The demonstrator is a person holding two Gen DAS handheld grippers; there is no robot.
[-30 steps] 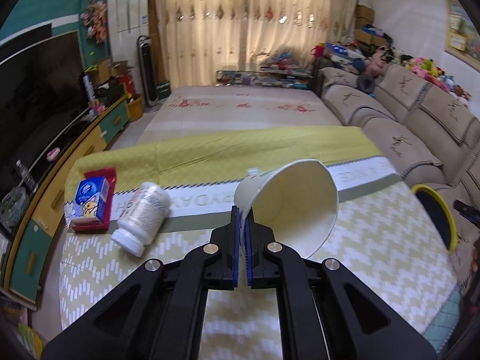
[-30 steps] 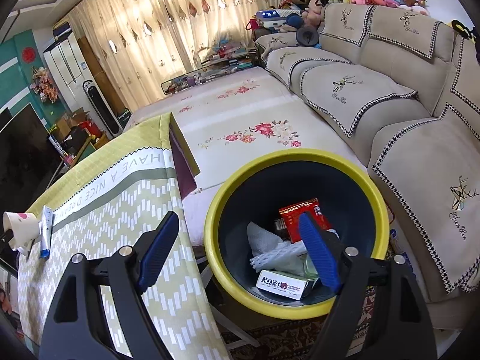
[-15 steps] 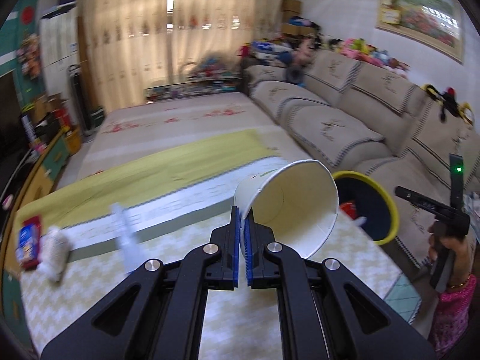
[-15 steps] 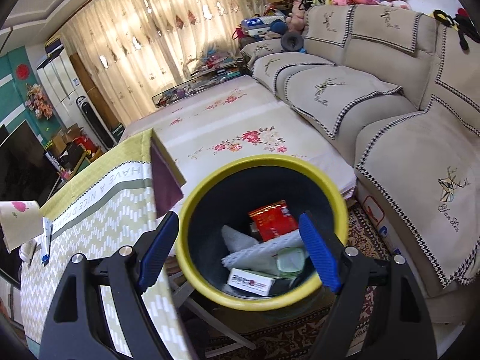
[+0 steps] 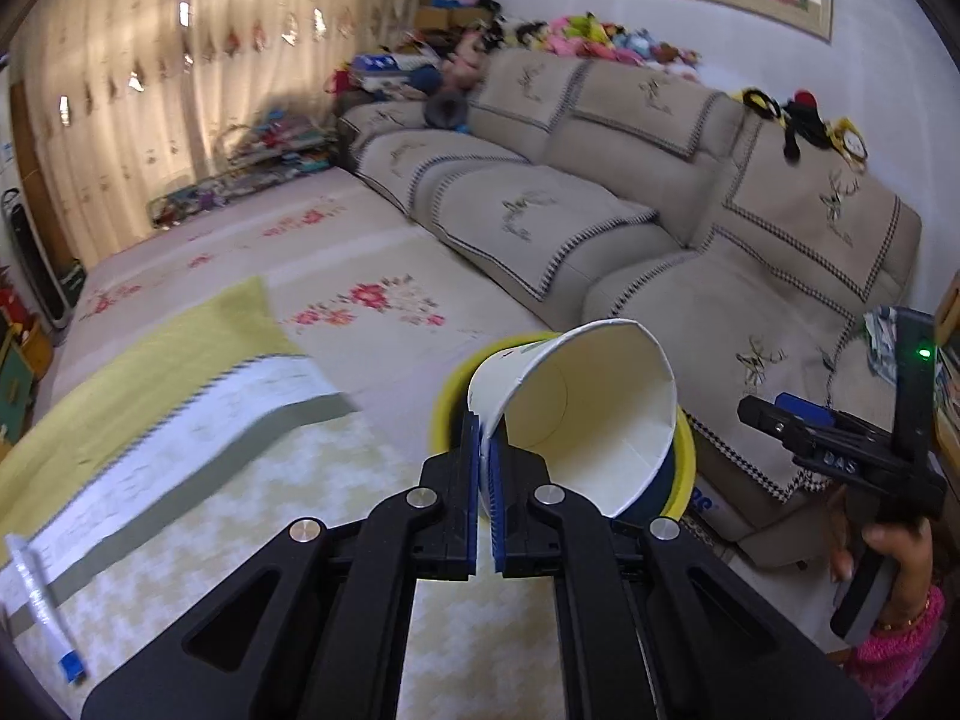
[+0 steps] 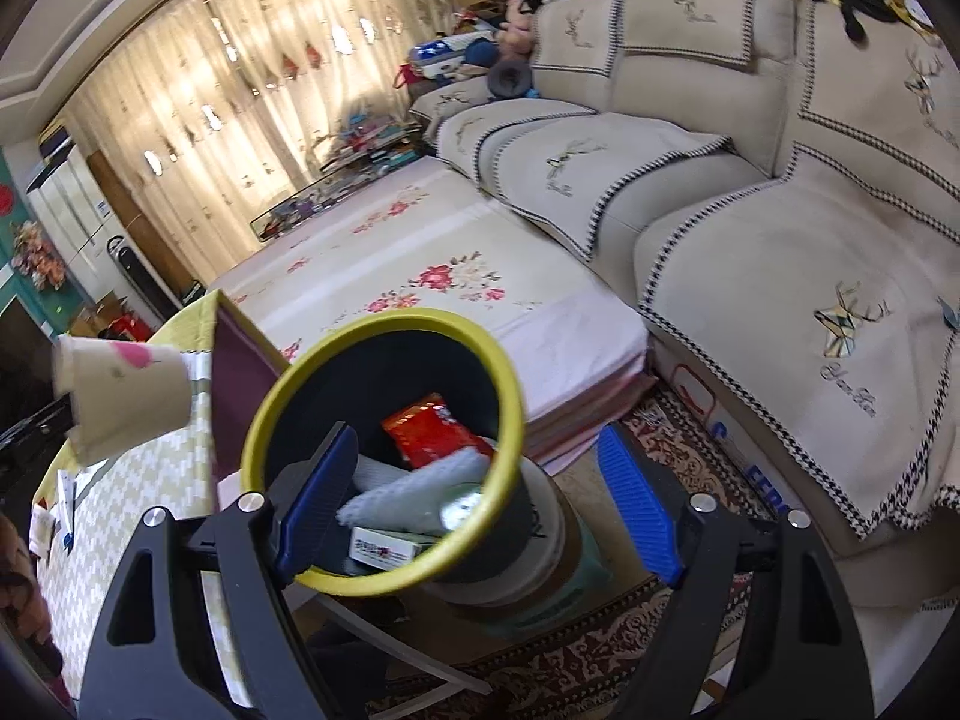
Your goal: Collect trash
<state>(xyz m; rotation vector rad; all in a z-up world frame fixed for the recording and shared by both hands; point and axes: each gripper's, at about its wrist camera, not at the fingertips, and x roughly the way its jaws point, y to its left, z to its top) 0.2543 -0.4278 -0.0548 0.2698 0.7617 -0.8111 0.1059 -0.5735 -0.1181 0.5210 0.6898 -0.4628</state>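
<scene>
Fingers (image 5: 469, 468) of the left gripper (image 5: 485, 456) pinch the paper cup (image 5: 576, 414) by its rim, hanging just short of the yellow-rimmed bin (image 6: 384, 456). Right gripper (image 6: 474, 504) hovers spread wide, empty. Next, I reckon: carry over the bin's mouth, then release.

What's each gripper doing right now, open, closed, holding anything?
Left gripper: closed on the rim of the white paper cup.
Right gripper: open, holding nothing.

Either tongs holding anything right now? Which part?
Left tongs pinch the paper cup by its rim wall. Right tongs are open, holding nothing.
</scene>
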